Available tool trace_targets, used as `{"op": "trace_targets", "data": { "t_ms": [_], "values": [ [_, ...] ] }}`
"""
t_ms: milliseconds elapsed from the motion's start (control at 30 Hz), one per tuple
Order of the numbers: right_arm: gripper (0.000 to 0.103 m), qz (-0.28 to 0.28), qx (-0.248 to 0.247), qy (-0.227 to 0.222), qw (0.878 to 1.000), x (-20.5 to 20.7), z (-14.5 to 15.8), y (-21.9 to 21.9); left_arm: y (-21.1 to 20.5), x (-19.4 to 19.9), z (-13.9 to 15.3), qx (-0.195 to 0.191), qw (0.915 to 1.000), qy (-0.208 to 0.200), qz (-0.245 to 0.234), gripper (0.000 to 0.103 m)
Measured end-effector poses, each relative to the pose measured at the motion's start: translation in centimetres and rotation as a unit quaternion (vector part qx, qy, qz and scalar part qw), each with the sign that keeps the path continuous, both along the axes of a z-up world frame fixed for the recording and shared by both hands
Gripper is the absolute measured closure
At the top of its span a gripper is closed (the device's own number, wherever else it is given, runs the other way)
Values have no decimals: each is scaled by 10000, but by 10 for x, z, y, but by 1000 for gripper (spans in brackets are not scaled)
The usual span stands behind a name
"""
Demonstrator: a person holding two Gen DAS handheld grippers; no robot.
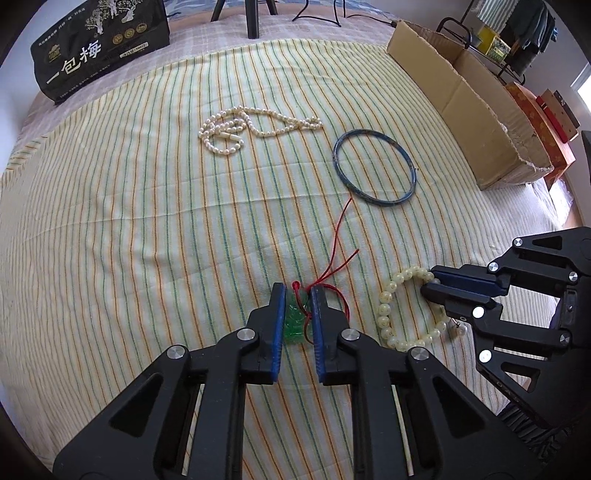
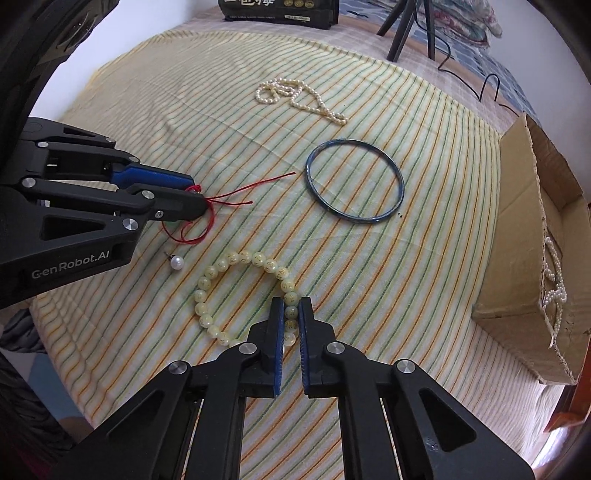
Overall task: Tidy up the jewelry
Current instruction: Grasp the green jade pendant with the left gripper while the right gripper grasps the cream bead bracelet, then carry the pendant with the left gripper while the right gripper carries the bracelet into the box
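Left tool (image 1: 298, 291) gripping green pendant (image 1: 295, 321), right tool (image 2: 291, 301) apparently pinching bead bracelet (image 2: 236, 291), "GenRobot.AI" label (image 2: 70, 264)

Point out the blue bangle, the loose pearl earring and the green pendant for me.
blue bangle (image 2: 400, 184): right wrist view, on its right rim.
pearl earring (image 2: 177, 263): right wrist view, on the pearl.
green pendant (image 1: 295, 321): left wrist view, on its middle, between the fingers of the left hand-held gripper (image 1: 298, 295).

A striped yellow-green cloth (image 1: 147, 221) covers the bed; a black printed carton (image 1: 99, 44) and black tripod legs (image 1: 253, 16) stand at its far edge.
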State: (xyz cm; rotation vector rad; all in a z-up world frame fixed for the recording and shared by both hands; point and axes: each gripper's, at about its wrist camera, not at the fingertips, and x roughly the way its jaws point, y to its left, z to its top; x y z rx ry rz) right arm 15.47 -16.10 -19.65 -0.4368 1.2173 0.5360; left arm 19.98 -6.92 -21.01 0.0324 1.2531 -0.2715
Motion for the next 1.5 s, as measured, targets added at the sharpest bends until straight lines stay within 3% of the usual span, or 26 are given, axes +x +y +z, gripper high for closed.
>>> {"op": "trace_targets", "data": {
  "t_ms": [867, 1500],
  "values": [
    [97, -250, 693, -1038, 9919, 3, 85, -30, 22, -3, 71, -733, 9941, -705, 379, 91],
    [97, -926, 1097, -1849, 9722, 19, 150, -90, -13, 0, 143, -1587, 9774, -1376, 222, 91]
  ]
}}
